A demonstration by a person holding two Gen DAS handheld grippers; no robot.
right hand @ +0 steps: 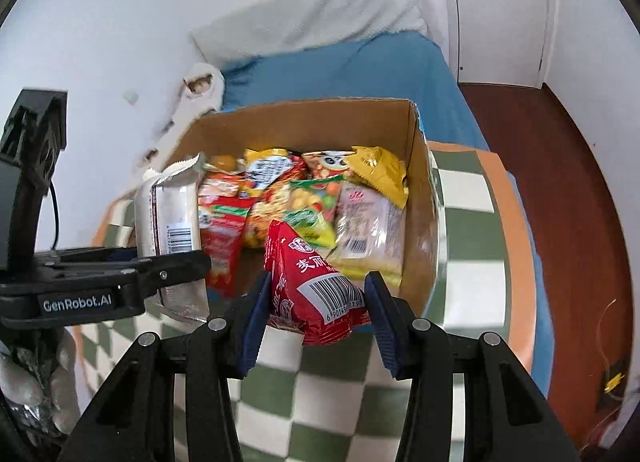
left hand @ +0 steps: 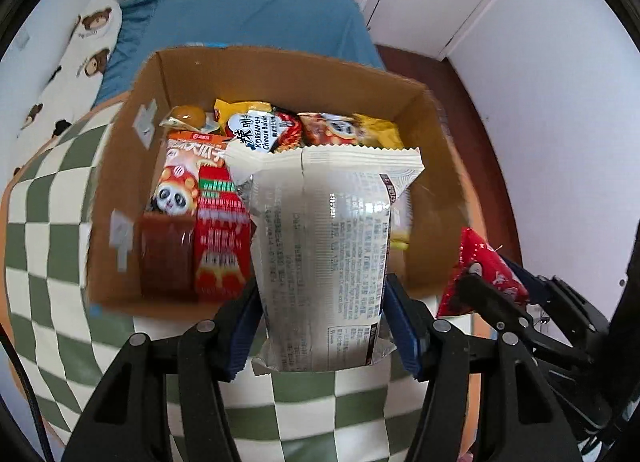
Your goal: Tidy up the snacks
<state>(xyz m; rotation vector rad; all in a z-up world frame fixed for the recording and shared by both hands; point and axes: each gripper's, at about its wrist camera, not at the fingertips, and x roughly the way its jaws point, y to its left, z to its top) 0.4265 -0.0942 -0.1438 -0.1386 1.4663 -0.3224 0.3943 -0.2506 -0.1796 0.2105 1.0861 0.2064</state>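
Already most snacks lay packed in the cardboard box (left hand: 280, 73) on the checkered tabletop (left hand: 52, 221). Leftmost, the left hand-held gripper (left hand: 322, 326) clamped a white packet (left hand: 320, 246) above the box's near edge; beside it, the right hand-held gripper (right hand: 316, 310) pinched a red packet (right hand: 308, 282). Judging by this, only these two remained to stow.
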